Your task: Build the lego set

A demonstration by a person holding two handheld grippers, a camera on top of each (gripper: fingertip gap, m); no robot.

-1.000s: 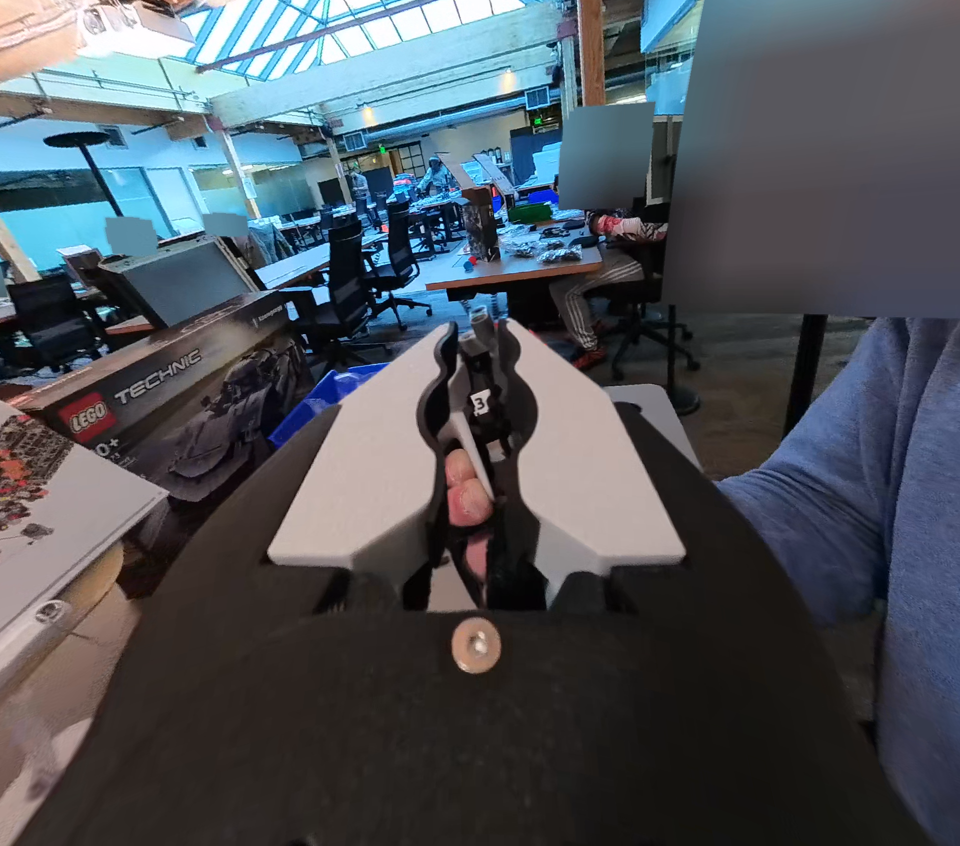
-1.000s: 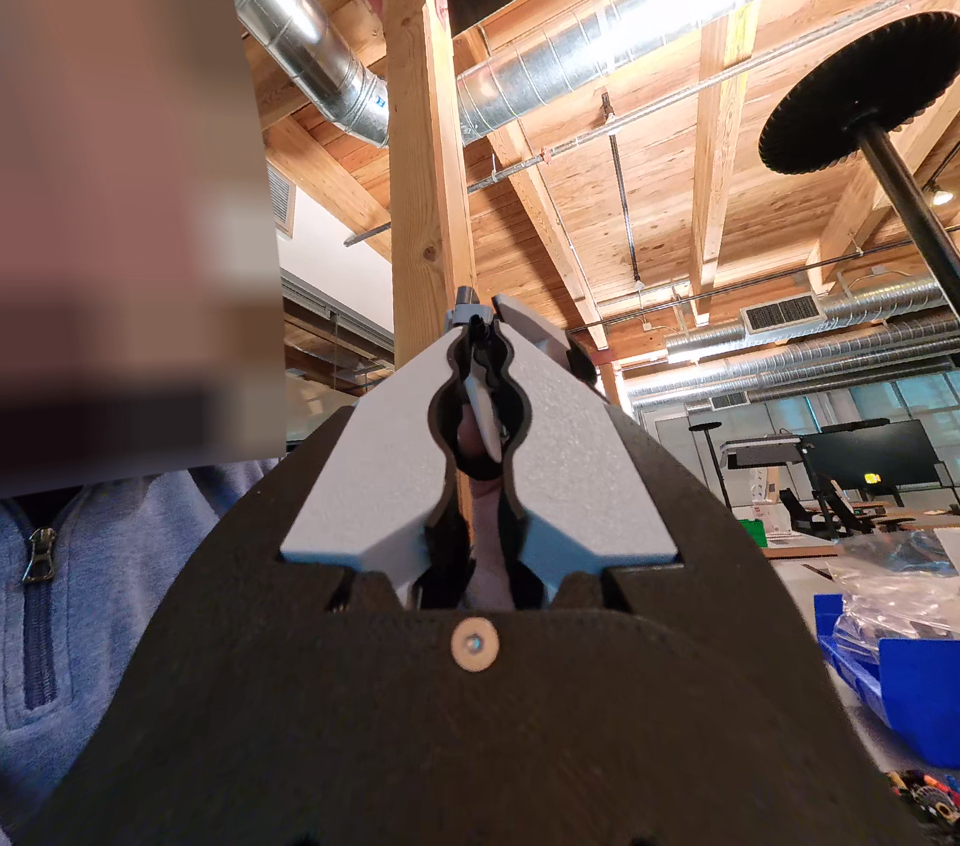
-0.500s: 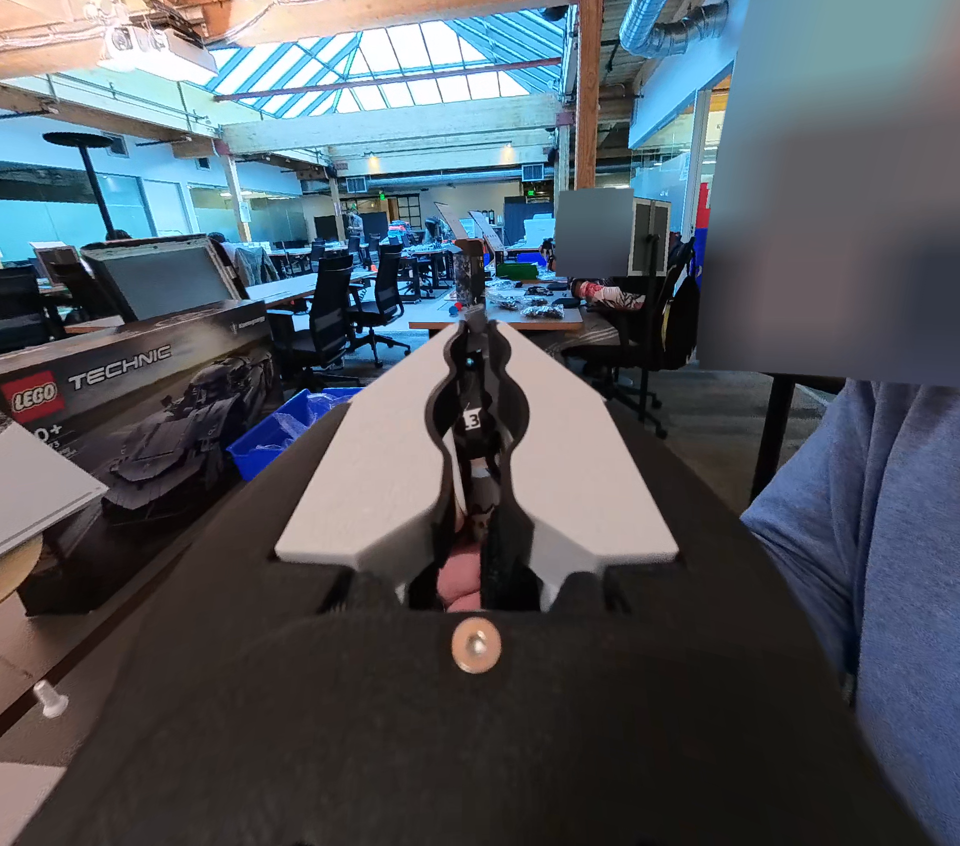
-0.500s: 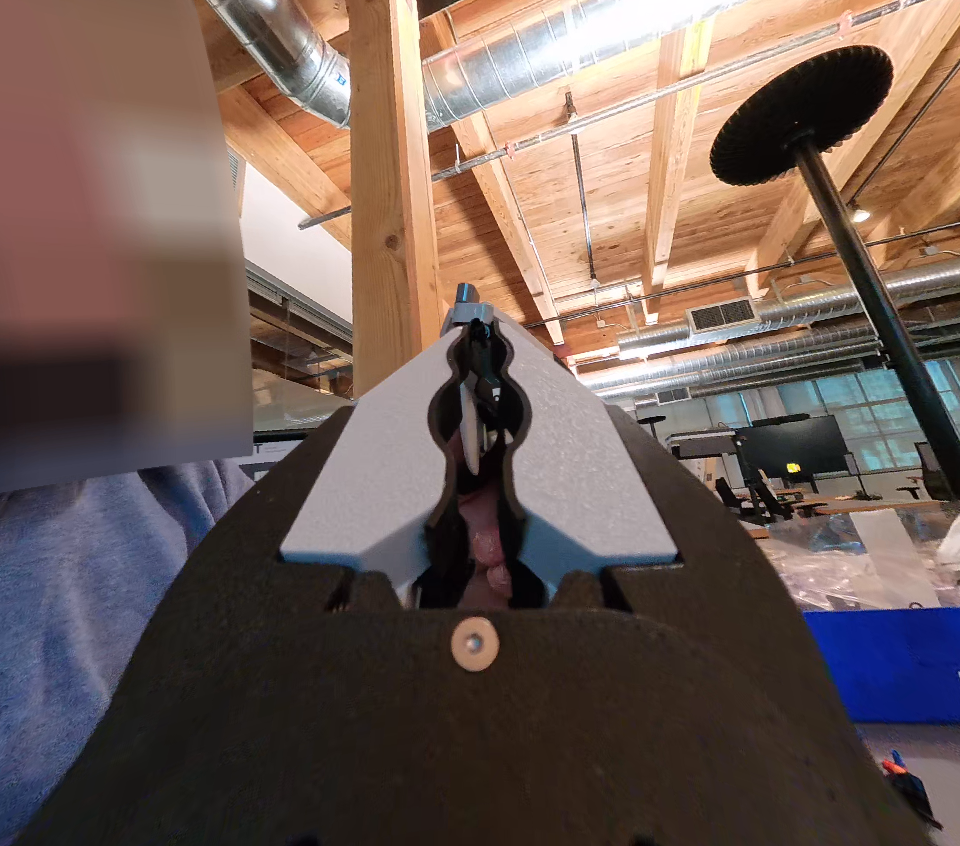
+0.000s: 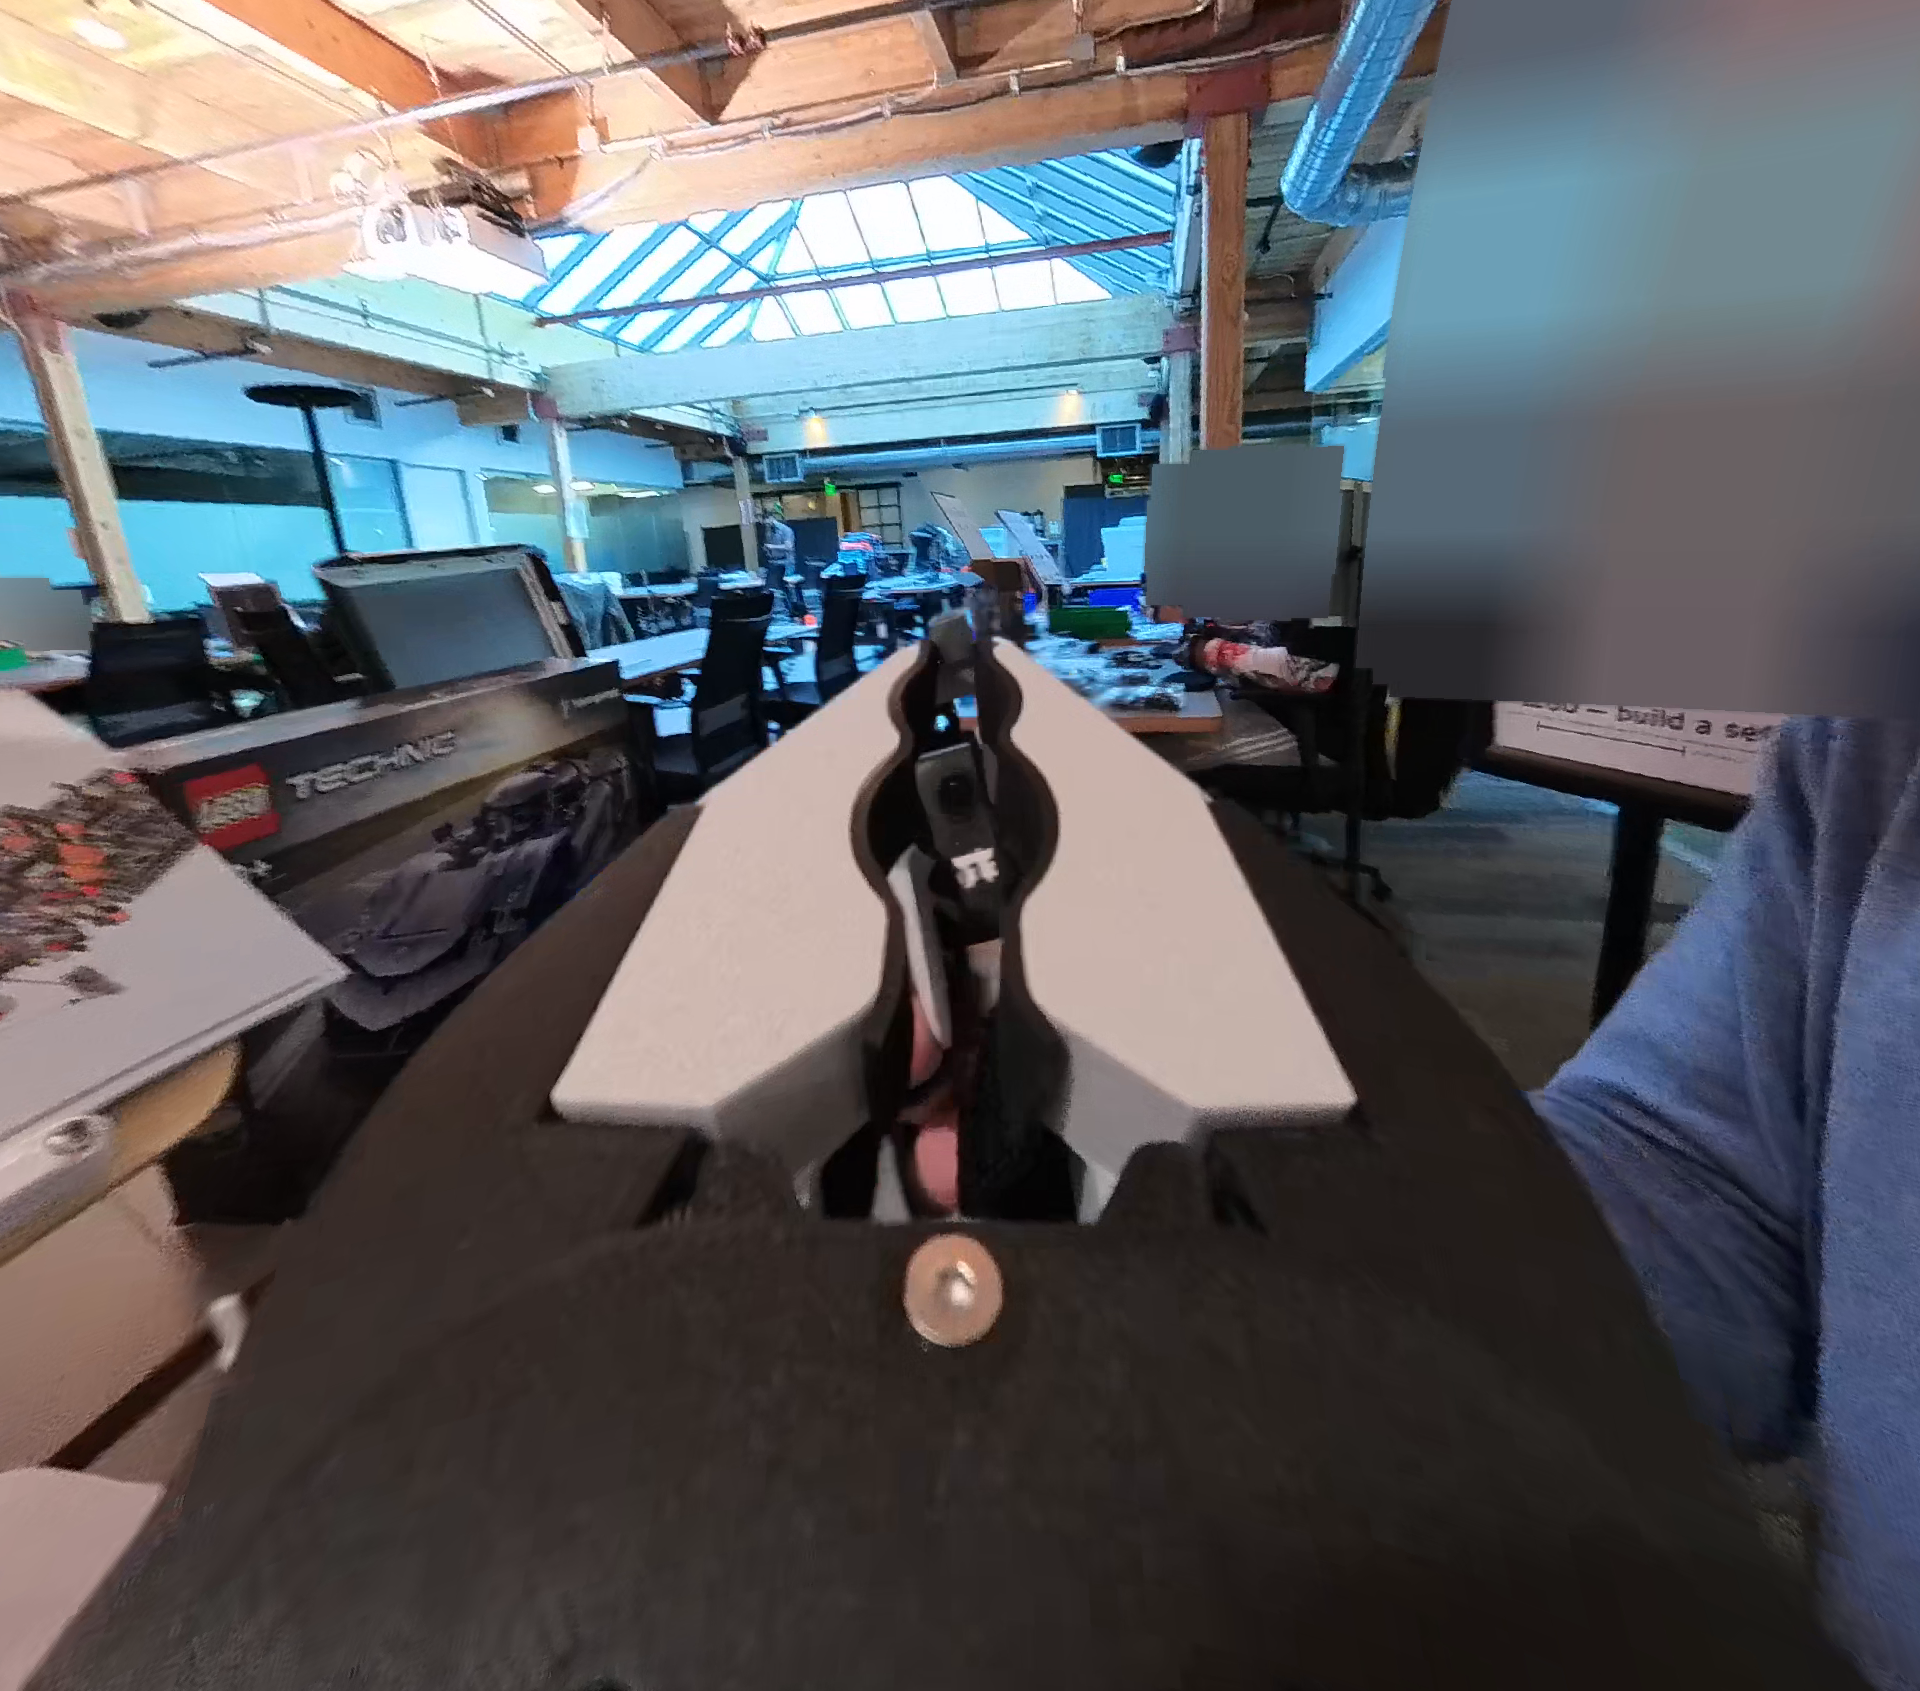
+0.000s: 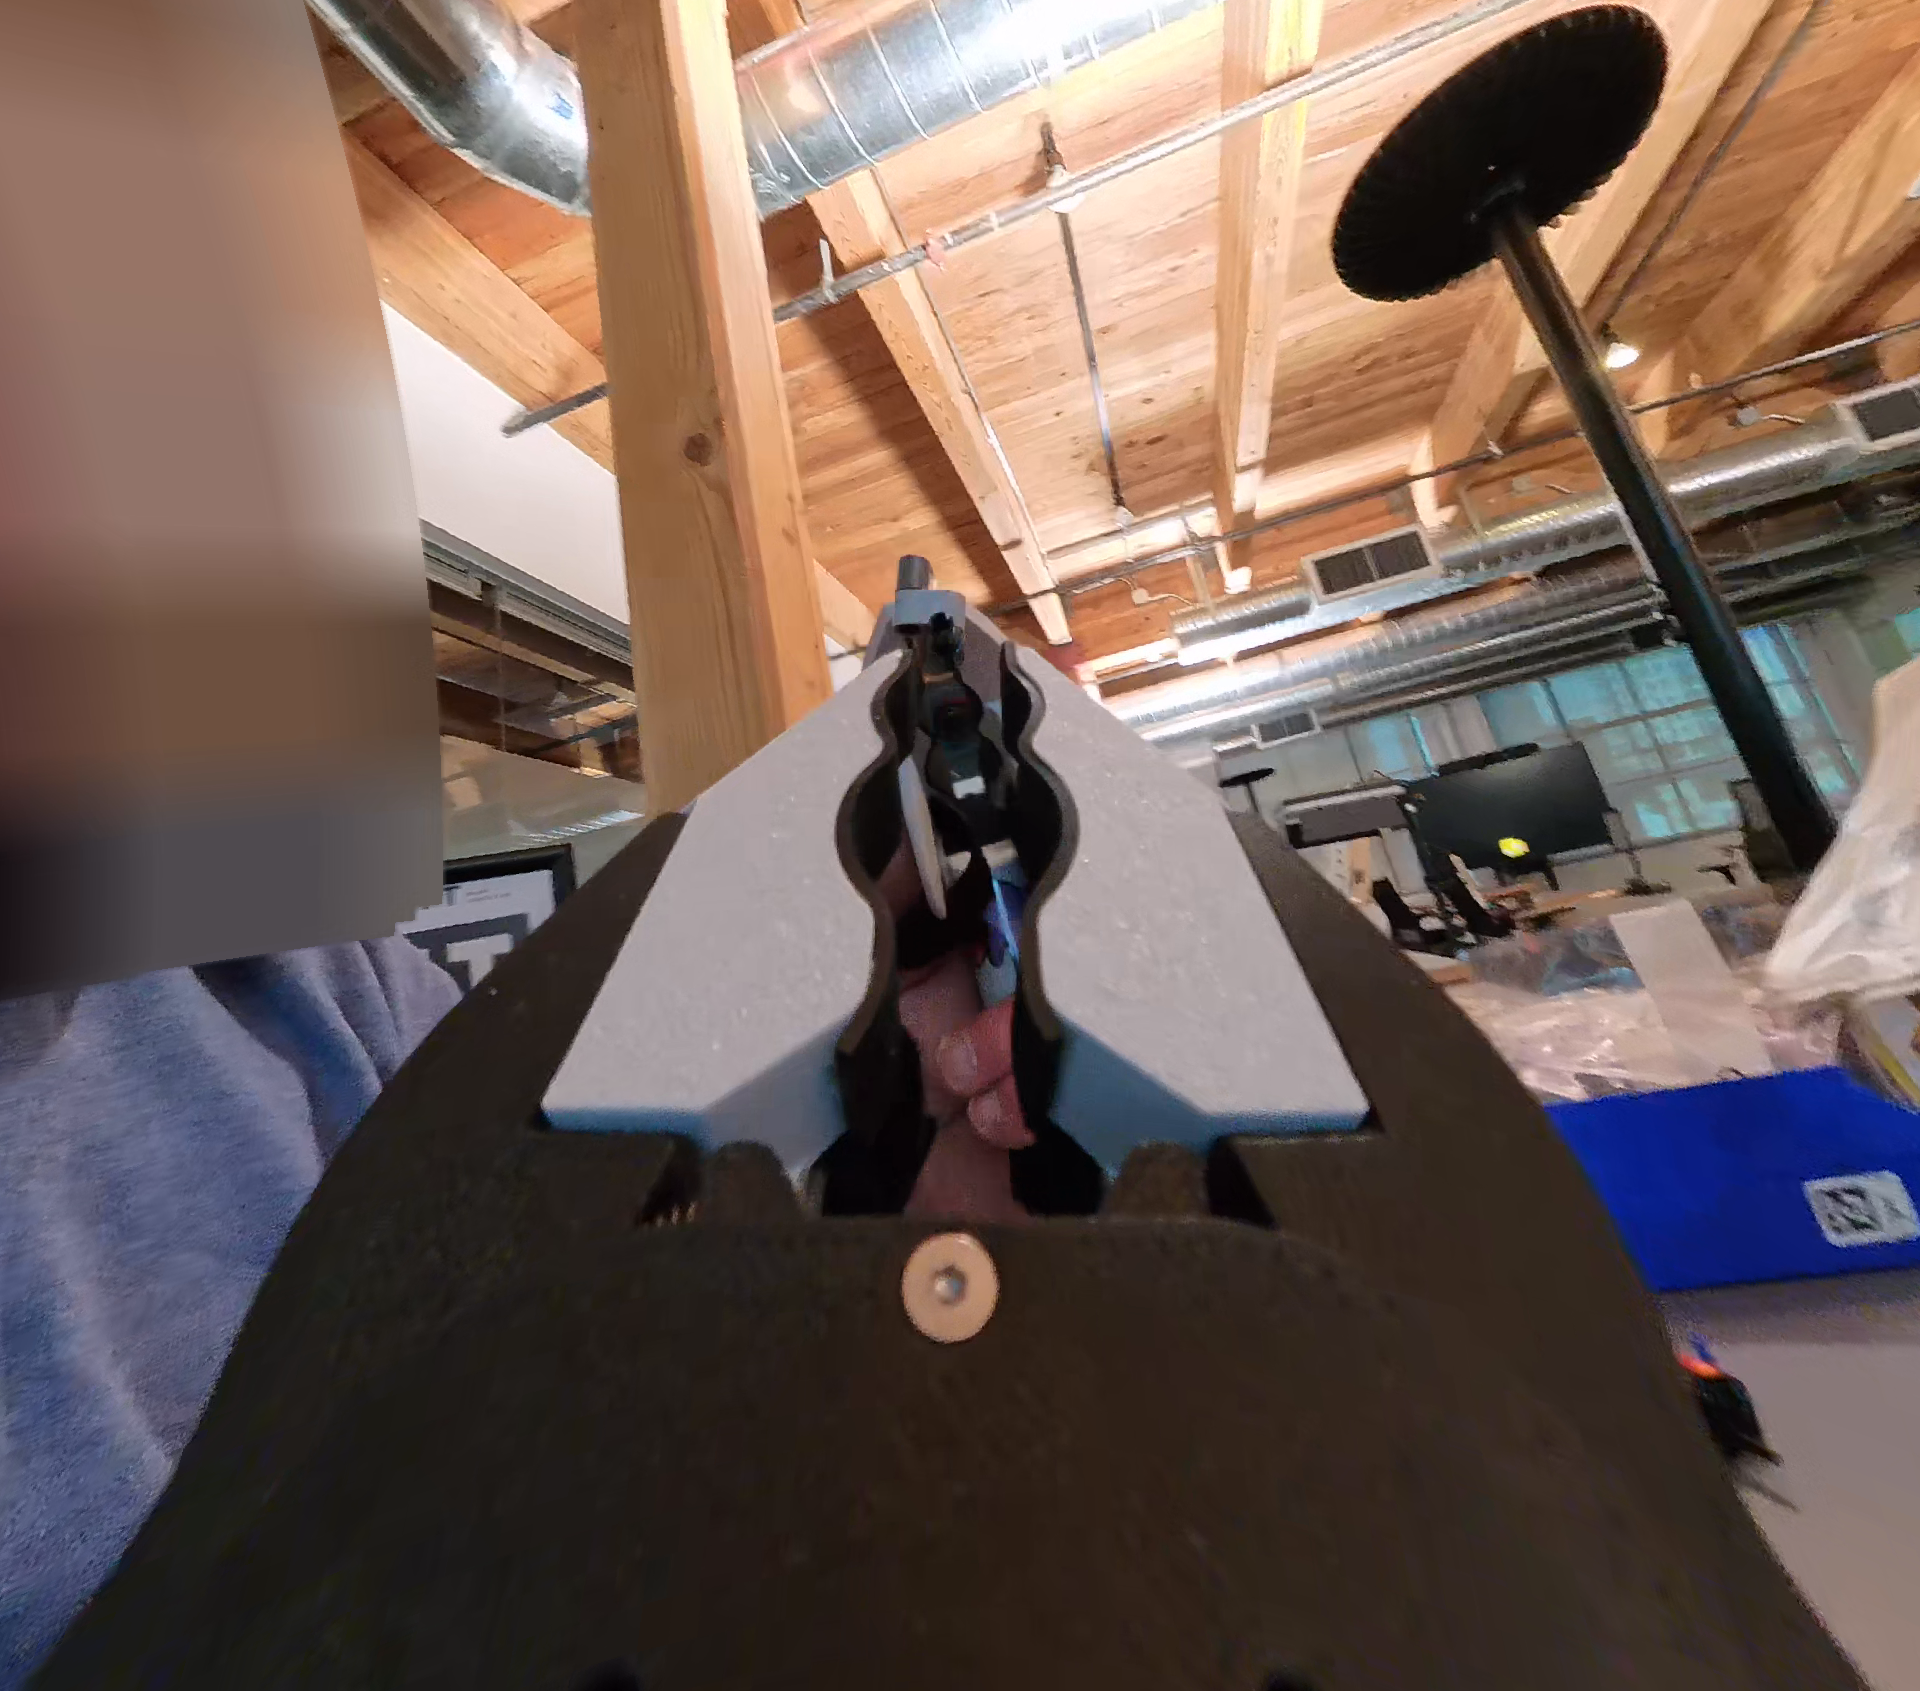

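Both views have tilted since a moment ago, and each raised gripper, left (image 5: 961, 654) and right (image 6: 940, 654), is clamped on a small dark lego assembly (image 5: 961, 810), the set's box (image 5: 416, 800) lying behind to the left.

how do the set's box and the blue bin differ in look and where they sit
The box is dark, printed with a vehicle picture, and appears in the left wrist view, left of the left gripper. The blue bin is plain bright blue with a small square code sticker, and appears in the right wrist view, right of the right gripper. Both are straight-sided.
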